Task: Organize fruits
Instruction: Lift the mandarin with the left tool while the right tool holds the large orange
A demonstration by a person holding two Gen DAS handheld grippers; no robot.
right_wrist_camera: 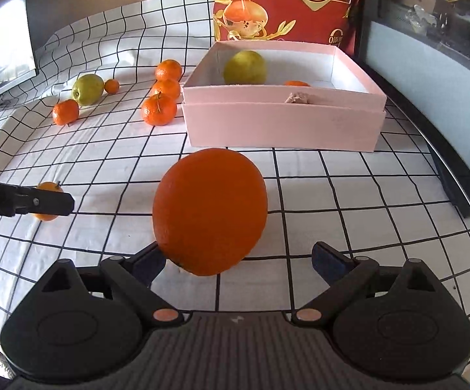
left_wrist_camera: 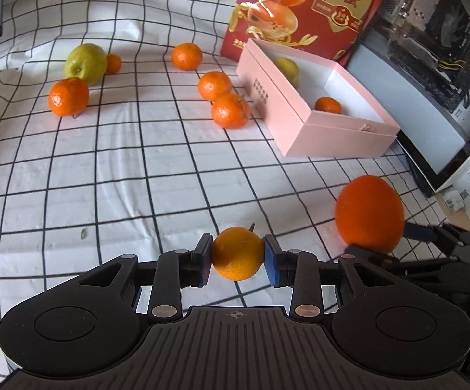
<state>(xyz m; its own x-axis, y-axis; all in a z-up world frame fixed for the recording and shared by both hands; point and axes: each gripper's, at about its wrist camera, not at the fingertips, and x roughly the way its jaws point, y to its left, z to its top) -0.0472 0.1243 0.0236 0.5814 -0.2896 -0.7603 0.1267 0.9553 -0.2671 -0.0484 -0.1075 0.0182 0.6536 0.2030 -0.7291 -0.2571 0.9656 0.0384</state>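
Observation:
My left gripper (left_wrist_camera: pixel 237 253) is shut on a small mandarin (left_wrist_camera: pixel 237 253), both blue pads pressed to its sides just above the checked cloth; it also shows in the right wrist view (right_wrist_camera: pixel 47 201). My right gripper (right_wrist_camera: pixel 238 256) is open around a large orange (right_wrist_camera: pixel 209 211); the left finger touches it, the right finger stands apart. The large orange also shows in the left wrist view (left_wrist_camera: pixel 369 214). The pink box (right_wrist_camera: pixel 283 123) holds a green pear (right_wrist_camera: pixel 245 66) and a mandarin (right_wrist_camera: pixel 296 83).
Several loose mandarins (left_wrist_camera: pixel 68 96) (left_wrist_camera: pixel 231 110) and a green pear (left_wrist_camera: pixel 85 63) lie on the cloth left of the box. A red printed bag (left_wrist_camera: pixel 309 9) stands behind the box. A glass-sided computer case (left_wrist_camera: pixel 429 74) bounds the right side.

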